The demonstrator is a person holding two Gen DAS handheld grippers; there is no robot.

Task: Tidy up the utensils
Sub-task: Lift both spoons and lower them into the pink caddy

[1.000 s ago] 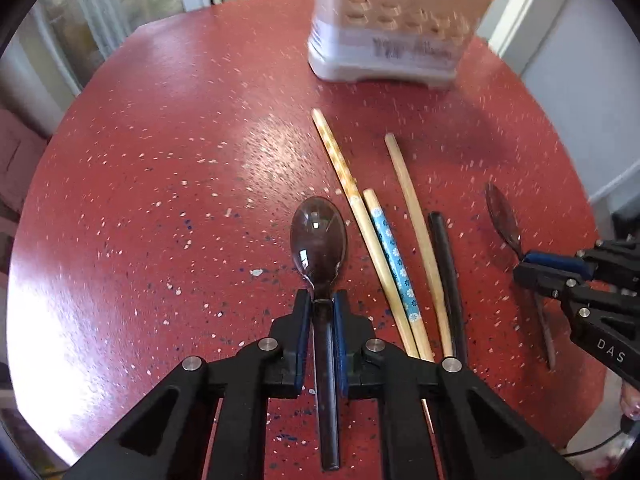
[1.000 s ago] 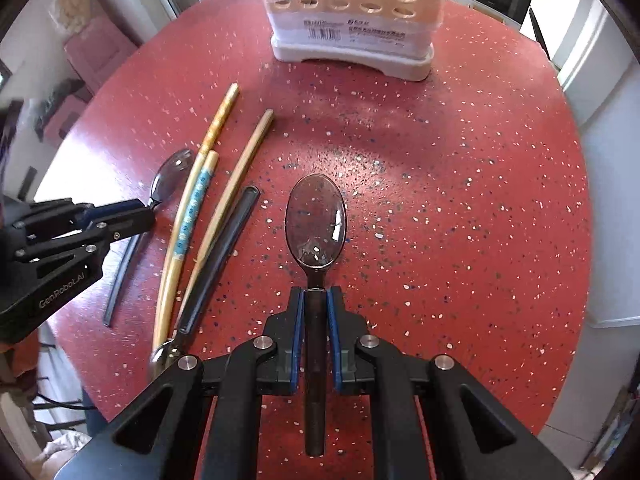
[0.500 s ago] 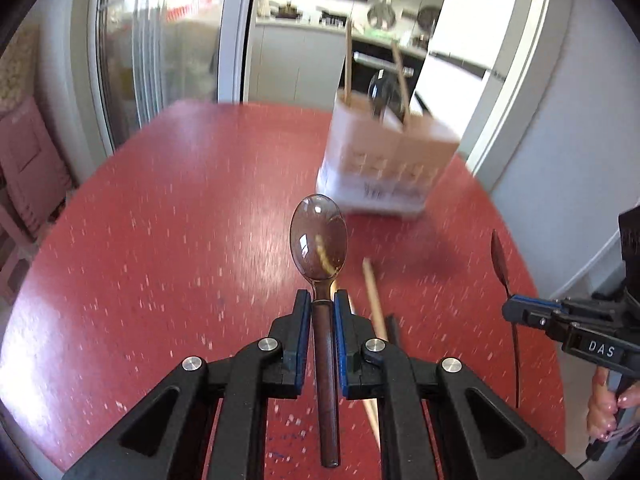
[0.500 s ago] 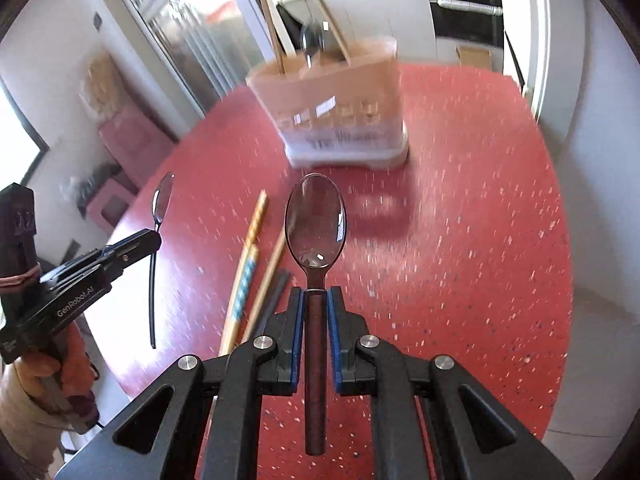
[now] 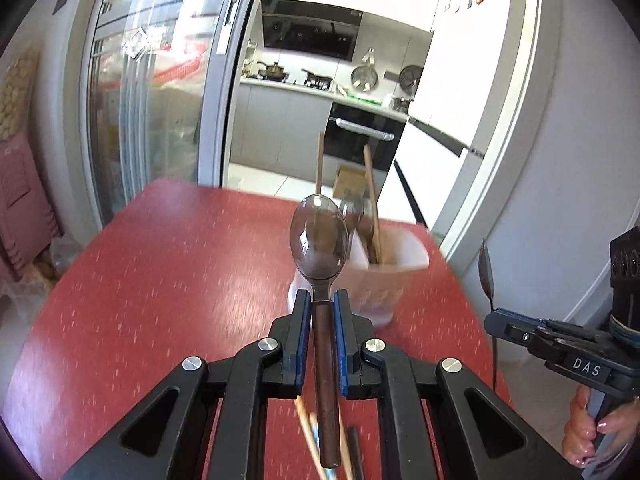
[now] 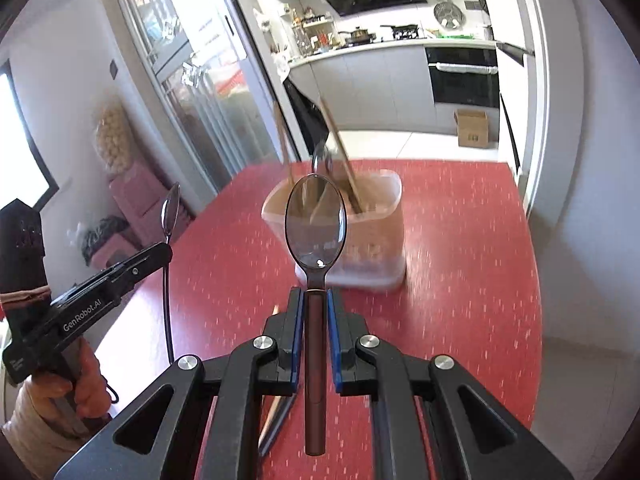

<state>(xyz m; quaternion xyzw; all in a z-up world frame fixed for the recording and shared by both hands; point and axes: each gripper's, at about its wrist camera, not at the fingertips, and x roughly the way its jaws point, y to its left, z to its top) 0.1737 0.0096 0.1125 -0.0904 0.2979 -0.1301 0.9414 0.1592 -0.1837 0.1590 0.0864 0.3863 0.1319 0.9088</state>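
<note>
Both my hand-held grippers, left (image 5: 320, 334) and right (image 6: 314, 330), each clamp one spoon (image 5: 319, 240) above the table (image 5: 160, 280); holder (image 6: 372, 240) part-filled; chopsticks (image 5: 308, 424) remain loose.

A home is showing here: a dining corner opening onto a kitchen. A red speckled surface (image 6: 460, 240) is standing in front of a wide doorway. Beyond it, grey cabinets (image 6: 380, 84) are running under a worktop, a built-in oven (image 6: 464, 76) is sitting in the wall, a dark extractor hood (image 5: 310, 32) is hanging above pots on a hob (image 5: 296, 74), and a white fridge (image 5: 472, 52) is carrying magnets. A sliding glass door (image 5: 152, 92) is gleaming at the left.
</note>
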